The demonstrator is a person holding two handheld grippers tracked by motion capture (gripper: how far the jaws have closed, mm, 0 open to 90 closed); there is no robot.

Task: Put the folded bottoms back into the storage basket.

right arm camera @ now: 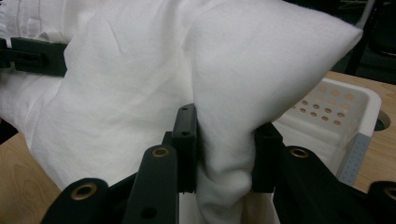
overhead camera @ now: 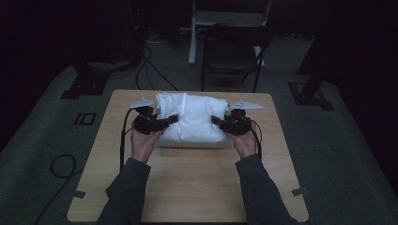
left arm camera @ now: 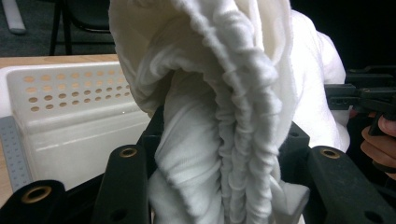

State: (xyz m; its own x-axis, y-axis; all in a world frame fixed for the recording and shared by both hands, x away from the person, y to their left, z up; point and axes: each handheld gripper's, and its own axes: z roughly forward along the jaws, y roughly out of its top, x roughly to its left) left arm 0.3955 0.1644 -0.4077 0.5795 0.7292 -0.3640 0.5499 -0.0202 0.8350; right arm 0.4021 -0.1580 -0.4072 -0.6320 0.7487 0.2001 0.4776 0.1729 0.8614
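Observation:
A bulky white cloth bundle (overhead camera: 192, 116) rests in a white perforated basket (overhead camera: 190, 143) near the far middle of the wooden table. My left gripper (overhead camera: 172, 119) is shut on the bundle's left end. In the left gripper view its jaws pinch gathered, ruffled folds of the cloth (left arm camera: 219, 140). My right gripper (overhead camera: 216, 120) is shut on the right end. In the right gripper view a thick fold of the cloth (right arm camera: 224, 158) is squeezed between the jaws, with the basket (right arm camera: 336, 116) behind it. Both hands hold the grippers level, pointing inward at each other.
The table (overhead camera: 187, 183) has bare wood in front of the basket, toward the person. A dark folding chair (overhead camera: 232, 51) stands behind the table's far edge. Cables (overhead camera: 61, 166) lie on the floor at the left. The basket wall (left arm camera: 70, 112) shows beside the left gripper.

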